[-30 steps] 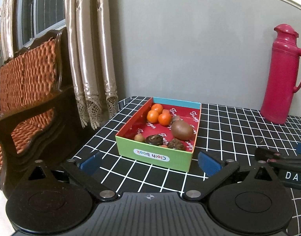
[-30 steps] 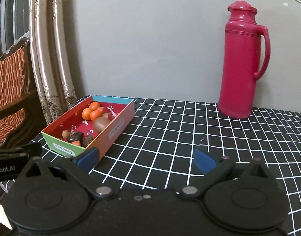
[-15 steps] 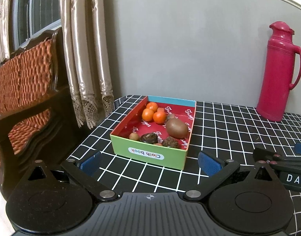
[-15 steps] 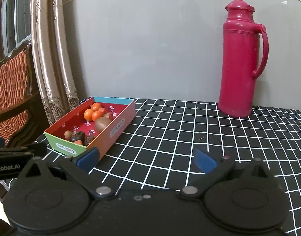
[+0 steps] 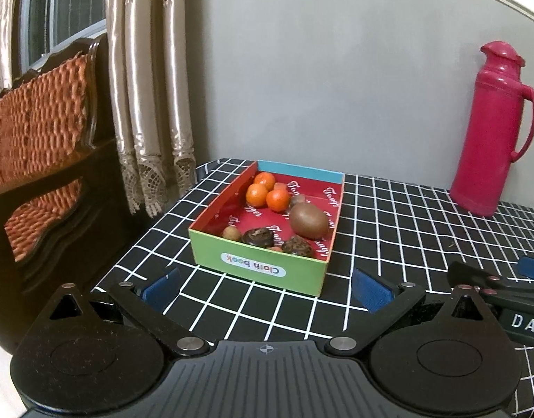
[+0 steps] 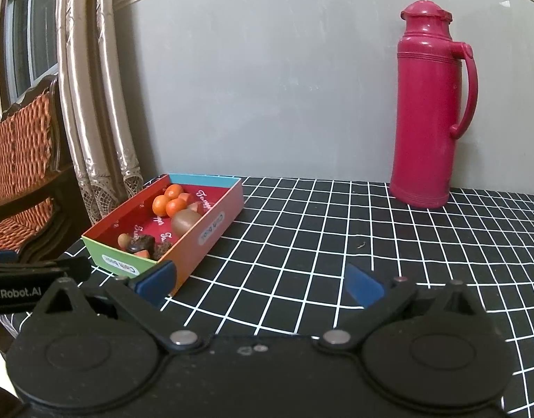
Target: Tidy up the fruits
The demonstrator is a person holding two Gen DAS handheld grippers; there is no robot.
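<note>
A shallow cardboard box (image 5: pixel 256 264) (image 6: pixel 211 237) with a green front and red lining sits on the checked tablecloth. It holds three small oranges (image 5: pixel 256 195) (image 6: pixel 167 203), a brown kiwi (image 5: pixel 308 221) (image 6: pixel 185 221), two dark wrinkled fruits (image 5: pixel 258 237) and a small tan one (image 5: pixel 231 233). My left gripper (image 5: pixel 267 287) stands open just short of the box front, nothing between its blue pads. My right gripper (image 6: pixel 260 284) is open too, to the right of the box, its left pad (image 6: pixel 157 278) near the box's front corner.
A tall pink thermos (image 5: pixel 490 125) (image 6: pixel 430 111) stands at the back right by the grey wall. A wooden chair with orange woven cushion (image 5: pixel 33 160) and beige curtains (image 5: pixel 152 87) flank the table's left edge. Black-and-white checked cloth (image 6: pixel 336 244) covers the table.
Both grippers have drawn back and lifted a little, so the box sits slightly farther and lower in view. Both stay open; the fruits have not moved.
</note>
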